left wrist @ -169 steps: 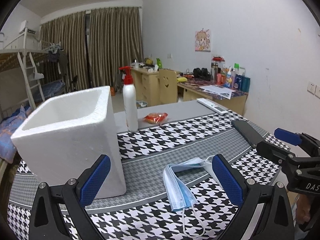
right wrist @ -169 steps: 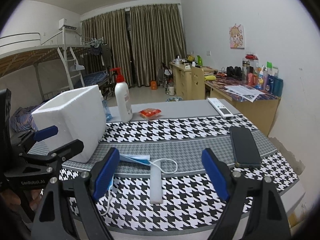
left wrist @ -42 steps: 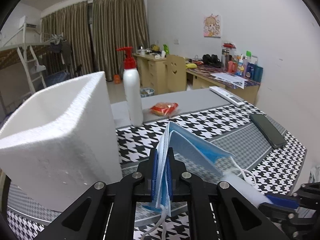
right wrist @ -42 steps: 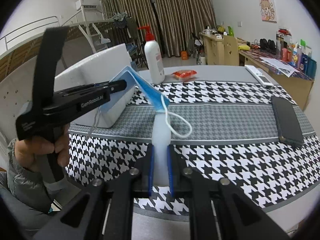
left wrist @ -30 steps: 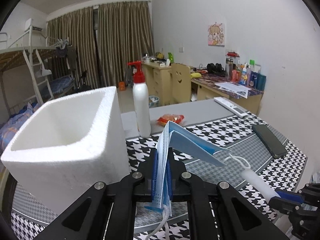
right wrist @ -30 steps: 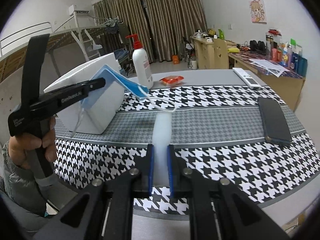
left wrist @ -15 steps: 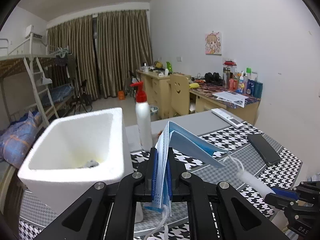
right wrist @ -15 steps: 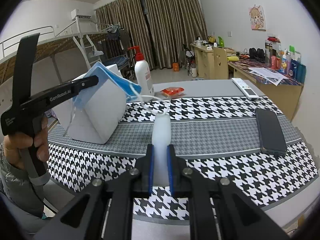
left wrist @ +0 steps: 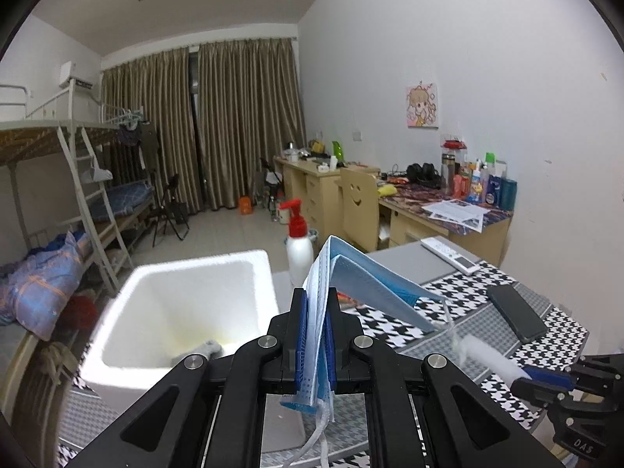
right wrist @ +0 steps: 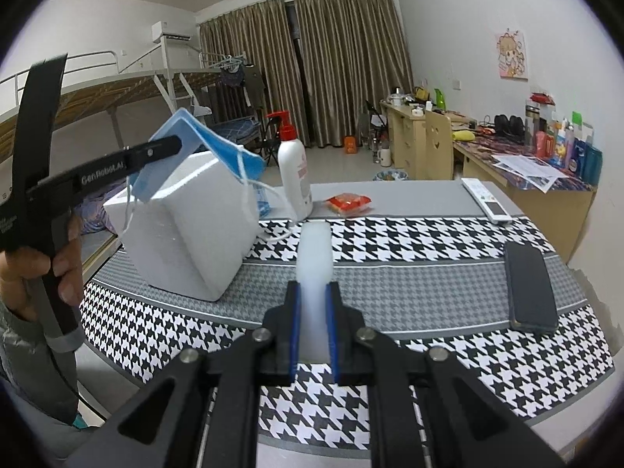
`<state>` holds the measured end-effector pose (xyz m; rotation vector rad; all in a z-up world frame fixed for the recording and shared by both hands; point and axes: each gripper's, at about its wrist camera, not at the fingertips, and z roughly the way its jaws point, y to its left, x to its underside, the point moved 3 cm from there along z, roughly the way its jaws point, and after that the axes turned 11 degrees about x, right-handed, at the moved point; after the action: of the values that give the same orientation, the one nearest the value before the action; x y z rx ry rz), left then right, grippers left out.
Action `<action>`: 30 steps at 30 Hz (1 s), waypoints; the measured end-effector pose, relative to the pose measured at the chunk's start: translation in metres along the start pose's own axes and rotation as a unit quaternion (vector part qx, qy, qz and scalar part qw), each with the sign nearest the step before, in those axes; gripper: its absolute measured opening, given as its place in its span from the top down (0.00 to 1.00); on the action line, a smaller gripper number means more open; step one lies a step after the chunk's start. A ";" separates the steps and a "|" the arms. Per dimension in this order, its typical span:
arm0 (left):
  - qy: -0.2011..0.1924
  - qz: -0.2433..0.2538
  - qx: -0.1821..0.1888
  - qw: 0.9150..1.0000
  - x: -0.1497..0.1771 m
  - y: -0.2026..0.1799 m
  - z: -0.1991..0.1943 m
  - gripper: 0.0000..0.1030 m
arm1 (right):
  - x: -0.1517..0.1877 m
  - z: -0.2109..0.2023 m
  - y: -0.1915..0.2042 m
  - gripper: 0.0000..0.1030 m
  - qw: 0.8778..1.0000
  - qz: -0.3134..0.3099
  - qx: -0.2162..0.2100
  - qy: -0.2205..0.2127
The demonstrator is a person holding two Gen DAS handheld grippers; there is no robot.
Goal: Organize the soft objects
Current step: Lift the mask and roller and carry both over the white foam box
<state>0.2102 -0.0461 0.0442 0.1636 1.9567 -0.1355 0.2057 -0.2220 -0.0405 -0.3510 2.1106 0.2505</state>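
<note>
Left gripper (left wrist: 315,335) clamps masks (left wrist: 362,280) just above box (left wrist: 187,312), opening below-left. Right gripper (right wrist: 314,323) pinches foam stick (right wrist: 314,261), pointing away, over surface (right wrist: 409,273); we're nearer with left.

Both wrist views look along their tools across the table (left wrist: 472,314), sharing the foam box (right wrist: 195,230).

Left gripper (left wrist: 315,341) and right gripper (right wrist: 314,335): matte black plastic arms with round silver screws and blue-padded jaws. White lettering "GenRobot.AI" marks the left gripper's side. The left hand (right wrist: 37,269) shows bare skin and a grey sleeve.
</note>
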 end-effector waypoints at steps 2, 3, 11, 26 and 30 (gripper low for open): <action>-0.005 -0.001 -0.005 1.000 -0.004 0.003 -0.003 0.91 | -0.002 0.001 0.001 0.85 1.000 0.000 -0.001 -0.001; -0.009 -0.002 -0.008 1.000 -0.006 0.005 -0.004 0.91 | -0.002 0.001 0.001 0.85 1.000 0.000 -0.001 -0.001; -0.019 -0.014 -0.019 1.000 -0.013 0.018 -0.009 0.91 | -0.015 0.000 0.007 0.85 1.000 -0.008 -0.007 -0.016; -0.033 -0.031 -0.039 0.998 -0.024 0.048 -0.021 0.91 | -0.045 -0.002 0.031 0.85 0.998 -0.033 -0.031 -0.051; -0.034 -0.035 -0.048 0.998 -0.025 0.056 -0.021 0.91 | -0.051 0.001 0.039 0.85 0.997 -0.039 -0.038 -0.058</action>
<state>0.2101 0.0117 0.0739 0.0279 1.8975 -0.0917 0.2193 -0.1778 0.0041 -0.4536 1.9727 0.2990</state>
